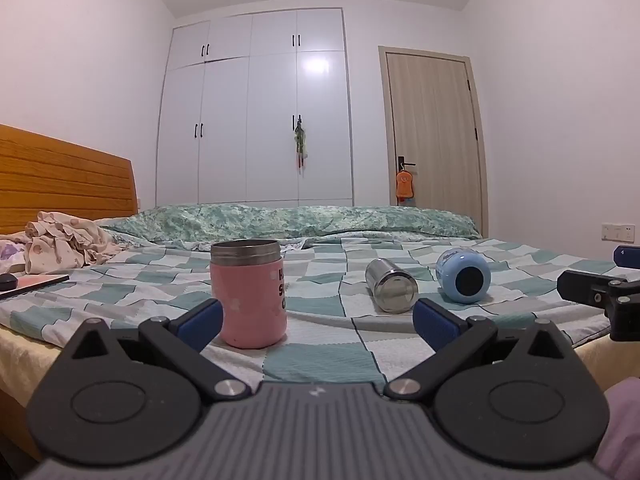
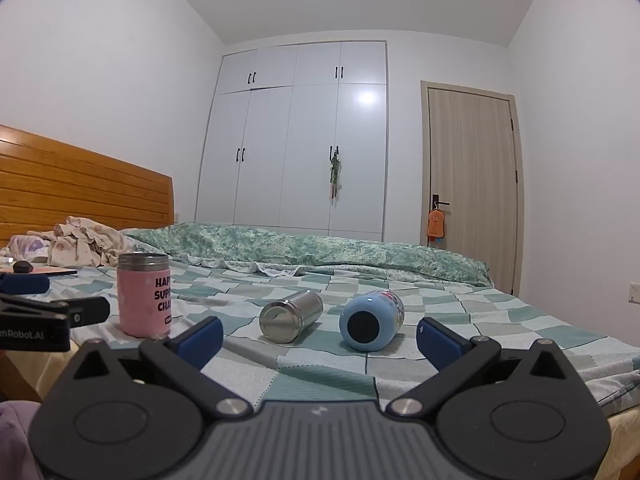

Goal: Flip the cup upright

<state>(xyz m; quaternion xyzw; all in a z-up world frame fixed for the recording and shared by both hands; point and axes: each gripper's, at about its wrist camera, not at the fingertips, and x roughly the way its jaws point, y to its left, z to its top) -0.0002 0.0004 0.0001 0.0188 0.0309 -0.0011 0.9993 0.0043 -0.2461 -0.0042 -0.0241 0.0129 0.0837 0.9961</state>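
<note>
A pink cup [image 1: 253,296] with a steel rim stands upright on the checked bedspread; it also shows in the right wrist view [image 2: 145,295]. A steel cup [image 1: 390,285] [image 2: 291,315] lies on its side. A light blue cup [image 1: 463,275] [image 2: 371,320] lies on its side to its right, base toward me. My left gripper [image 1: 316,320] is open and empty, just in front of the pink cup. My right gripper [image 2: 320,338] is open and empty, in front of the two lying cups.
A green quilt [image 1: 288,222] is bunched along the bed's far side. Crumpled clothes [image 1: 64,246] and a flat device [image 1: 32,282] lie at the left by the wooden headboard [image 1: 60,176]. White wardrobe [image 1: 256,108] and door [image 1: 434,136] stand behind.
</note>
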